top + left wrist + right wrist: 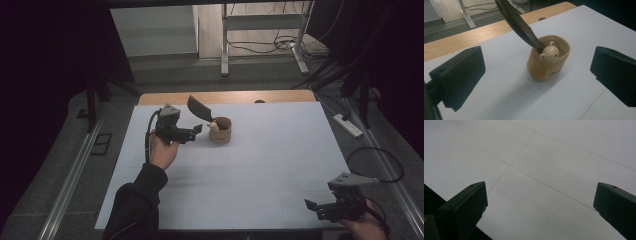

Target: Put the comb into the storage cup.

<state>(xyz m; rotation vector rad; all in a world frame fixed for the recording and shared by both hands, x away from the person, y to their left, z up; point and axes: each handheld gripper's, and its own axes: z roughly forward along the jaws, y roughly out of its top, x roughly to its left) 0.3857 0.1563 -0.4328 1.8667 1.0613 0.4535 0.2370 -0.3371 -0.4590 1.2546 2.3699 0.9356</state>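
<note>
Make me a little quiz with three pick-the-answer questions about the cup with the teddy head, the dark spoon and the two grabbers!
1. Where is the dark spoon?
A. Lying flat on the table
B. Standing in the cup, leaning over its rim
C. Held by the right gripper

2. What colour is the cup?
A. Tan brown
B. Bright blue
C. Green

3. How is the left gripper?
A. Shut on the cup
B. Shut on the spoon
C. Open, beside the cup

Answers:
1. B, since the spoon's handle end sits inside the cup next to the small bear head and its wide end sticks up and out.
2. A, since the left gripper view shows a tan cup on the white table.
3. C, since its jaws stand wide apart with nothing between them; the right gripper, near the table's front corner, is open too.
</note>
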